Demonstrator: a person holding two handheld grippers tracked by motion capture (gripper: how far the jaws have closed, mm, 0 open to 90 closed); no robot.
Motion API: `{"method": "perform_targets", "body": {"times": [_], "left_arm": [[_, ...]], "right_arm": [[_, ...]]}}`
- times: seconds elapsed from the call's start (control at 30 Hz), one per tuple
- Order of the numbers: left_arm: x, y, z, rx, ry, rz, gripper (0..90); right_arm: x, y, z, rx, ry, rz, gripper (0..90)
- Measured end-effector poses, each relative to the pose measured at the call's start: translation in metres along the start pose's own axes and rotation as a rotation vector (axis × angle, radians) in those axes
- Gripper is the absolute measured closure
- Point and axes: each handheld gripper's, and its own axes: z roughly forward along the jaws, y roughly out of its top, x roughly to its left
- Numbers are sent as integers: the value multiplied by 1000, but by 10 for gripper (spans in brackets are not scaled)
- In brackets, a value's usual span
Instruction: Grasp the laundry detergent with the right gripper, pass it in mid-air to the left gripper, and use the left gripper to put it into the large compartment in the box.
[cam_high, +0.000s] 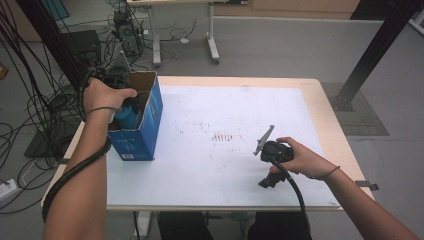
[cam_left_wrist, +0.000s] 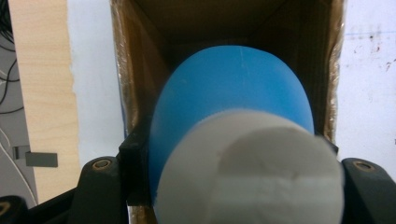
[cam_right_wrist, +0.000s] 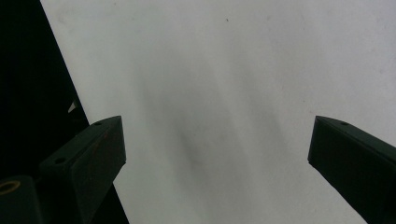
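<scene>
Bottle (cam_left_wrist: 233, 107), blue with a white cap, sits clamped in your left gripper (cam_left_wrist: 233, 186), nose down inside the open blue carton (cam_high: 145, 130) at the table's (cam_high: 320, 100) left edge. Your right gripper (cam_right_wrist: 217, 149) rests near the front edge, jaws wide apart, nothing between them.

I can read no text anywhere. The blue box (cam_high: 142, 131) carries a small white label low on its front, but its print is too blurred for me to make out, and nothing else bears lettering.
</scene>
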Motion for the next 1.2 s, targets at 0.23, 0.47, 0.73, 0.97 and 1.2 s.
{"method": "perform_targets", "body": {"times": [0.23,0.47,0.73,0.97,1.2], "left_arm": [[-1,-1,8,11,1,3,376],[-1,-1,17,24,8,-1,376],[-3,-2,22,31,7,7,376],[-4,-2,25,32,8,9,376],[-4,-2,26,32,7,8,375]], "right_arm": [[0,1,1,1,0,-2,38],[0,0,2,2,7,-1,38],[0,1,2,4,9,4,38],[1,1,3,4,10,2,39],[1,1,3,2,8,-1,38]]}}
